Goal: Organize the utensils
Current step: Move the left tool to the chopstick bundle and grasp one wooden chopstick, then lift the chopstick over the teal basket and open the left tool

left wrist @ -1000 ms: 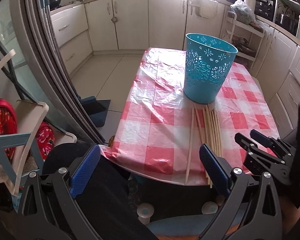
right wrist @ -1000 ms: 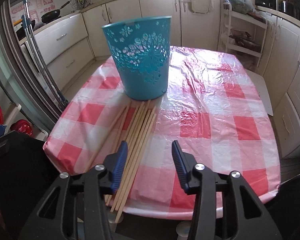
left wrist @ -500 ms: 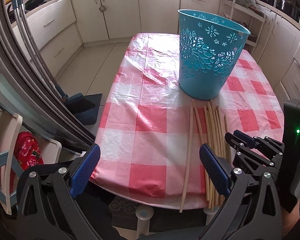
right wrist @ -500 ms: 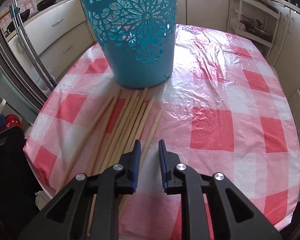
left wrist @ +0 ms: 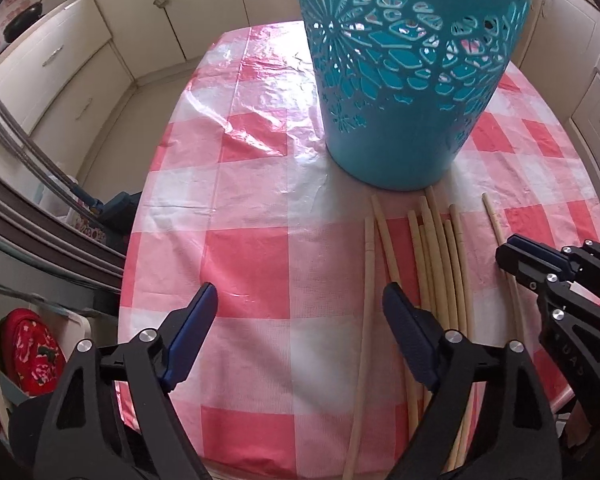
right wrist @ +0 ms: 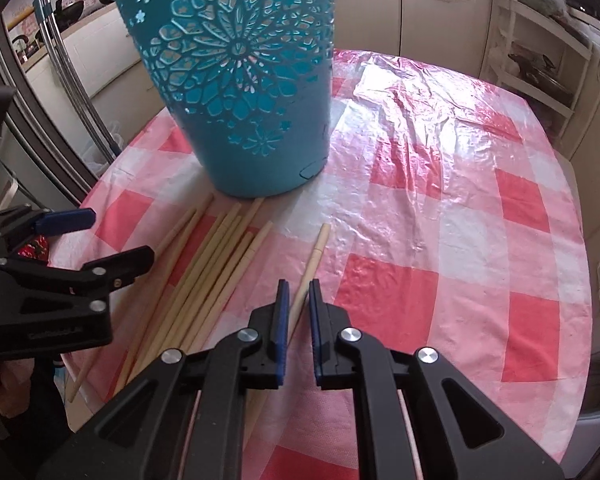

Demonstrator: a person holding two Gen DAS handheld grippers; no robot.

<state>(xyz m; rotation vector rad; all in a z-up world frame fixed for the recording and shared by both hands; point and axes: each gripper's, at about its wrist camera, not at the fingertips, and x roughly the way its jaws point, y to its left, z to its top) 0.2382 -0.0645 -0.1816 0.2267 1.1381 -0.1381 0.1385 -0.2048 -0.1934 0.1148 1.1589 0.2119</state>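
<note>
Left wrist: left gripper wide, closing, leftmost chopstick between pads, untouched. Chopsticks loose on tablecloth before basket. None visibly binned.

Right wrist: right gripper narrowed around single chopstick; lift and drop pending.

Steep close views (shared basket)

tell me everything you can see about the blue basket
The blue basket is a round, tapering bin that looks like plastic, its wall pierced with flower-shaped cutouts above a solid lower band. It stands upright on the red-and-white checked tablecloth. The far tips of the chopsticks lie at its base; whether they touch it is unclear. Neither tool touches it, and its rim is out of frame.
</note>
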